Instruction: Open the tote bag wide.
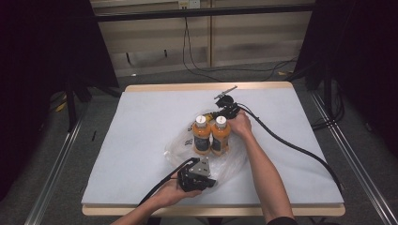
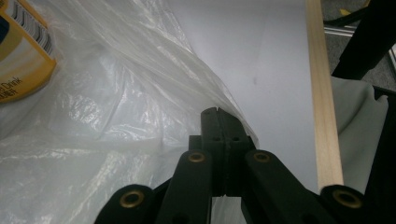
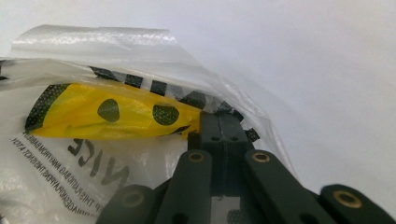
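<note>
Plastic bag (image 1: 180, 147) lies crumpled at the middle of your white counter (image 1: 141, 122), with two orange bottles (image 1: 212, 135) standing upright side by side on it, touching. Your left gripper (image 2: 217, 114) at the bag's near edge has its jaws pressed together on the clear film, and your right gripper (image 3: 220, 119) beyond the bottles is clamped the same way on the bag's printed yellow-and-black edge. Black cables (image 1: 286, 143) trail across the counter to your right, well apart from the bottles

Bottle label (image 2: 18, 56) cut off at frame edge, text partly unreadable.
</note>
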`<state>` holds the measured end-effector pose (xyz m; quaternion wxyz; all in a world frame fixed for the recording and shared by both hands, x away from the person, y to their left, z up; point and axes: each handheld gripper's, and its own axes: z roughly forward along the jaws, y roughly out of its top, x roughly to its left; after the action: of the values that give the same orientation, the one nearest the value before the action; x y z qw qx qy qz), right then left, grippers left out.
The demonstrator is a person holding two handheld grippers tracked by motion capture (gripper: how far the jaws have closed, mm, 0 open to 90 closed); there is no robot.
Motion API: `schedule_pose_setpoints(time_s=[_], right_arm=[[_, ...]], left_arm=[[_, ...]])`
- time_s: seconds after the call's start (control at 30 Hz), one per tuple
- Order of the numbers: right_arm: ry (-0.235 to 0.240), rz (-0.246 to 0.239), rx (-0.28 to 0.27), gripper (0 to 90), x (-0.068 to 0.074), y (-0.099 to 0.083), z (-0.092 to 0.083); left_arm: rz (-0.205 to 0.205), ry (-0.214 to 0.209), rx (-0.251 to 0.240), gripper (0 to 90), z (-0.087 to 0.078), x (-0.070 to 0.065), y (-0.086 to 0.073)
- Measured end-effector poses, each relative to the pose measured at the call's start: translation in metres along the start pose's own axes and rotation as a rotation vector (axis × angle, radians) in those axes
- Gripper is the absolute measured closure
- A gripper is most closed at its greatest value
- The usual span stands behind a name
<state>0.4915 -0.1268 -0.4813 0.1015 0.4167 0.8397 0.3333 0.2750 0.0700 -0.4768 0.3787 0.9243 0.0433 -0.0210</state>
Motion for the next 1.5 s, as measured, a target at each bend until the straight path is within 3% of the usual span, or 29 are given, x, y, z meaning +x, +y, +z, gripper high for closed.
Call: schedule_pose_setpoints(time_s=[0.23,0.27,0.37,0.43,0.5,0.6,0.63,0.7,0.8,0.93,1.13,1.33,1.5], right_arm=[[-0.009,-0.009,0.005,90.0,-0.002,0.004,0.003],[-0.006,-0.008,-0.001,90.0,-0.003,0.004,0.003],[-0.009,-0.001,-0.001,90.0,-0.003,0.005,0.004],[-0.013,0.002,0.002,90.0,-0.002,0.005,0.004],[0.007,0.007,-0.005,90.0,-0.003,0.004,0.003],[0.021,-0.006,0.003,90.0,0.000,0.003,-0.001],[0.033,-0.003,0.001,90.0,0.001,0.004,-0.004],[0.037,0.002,-0.021,90.0,0.001,0.004,-0.011],[0.049,0.004,-0.047,90.0,0.001,0.005,-0.024],[0.064,0.017,-0.094,90.0,0.003,0.002,-0.045],[0.059,0.002,-0.142,90.0,0.007,-0.012,-0.070],[0.062,-0.020,-0.160,90.0,0.014,-0.028,-0.091],[0.070,-0.039,-0.188,90.0,0.020,-0.045,-0.112]], left_arm=[[0.007,-0.017,0.018,90.0,-0.002,-0.003,0.000],[0.004,-0.022,-0.005,90.0,0.000,-0.004,-0.001],[0.007,-0.034,0.019,90.0,-0.002,-0.001,0.000],[-0.010,-0.036,-0.012,90.0,0.000,-0.002,-0.001],[-0.008,-0.029,0.019,90.0,-0.002,0.001,0.000],[-0.024,-0.023,-0.011,90.0,-0.007,0.004,0.001],[-0.038,-0.018,-0.046,90.0,-0.007,0.006,0.001],[-0.054,-0.003,-0.052,90.0,-0.014,0.010,0.002],[-0.090,0.018,-0.109,90.0,-0.024,0.015,0.002],[-0.119,0.034,-0.144,90.0,-0.036,0.023,0.000],[-0.131,0.061,-0.191,90.0,-0.048,0.027,0.003],[-0.123,0.129,-0.243,90.0,-0.076,0.041,0.007],[-0.165,0.194,-0.266,90.0,-0.101,0.059,-0.002]])
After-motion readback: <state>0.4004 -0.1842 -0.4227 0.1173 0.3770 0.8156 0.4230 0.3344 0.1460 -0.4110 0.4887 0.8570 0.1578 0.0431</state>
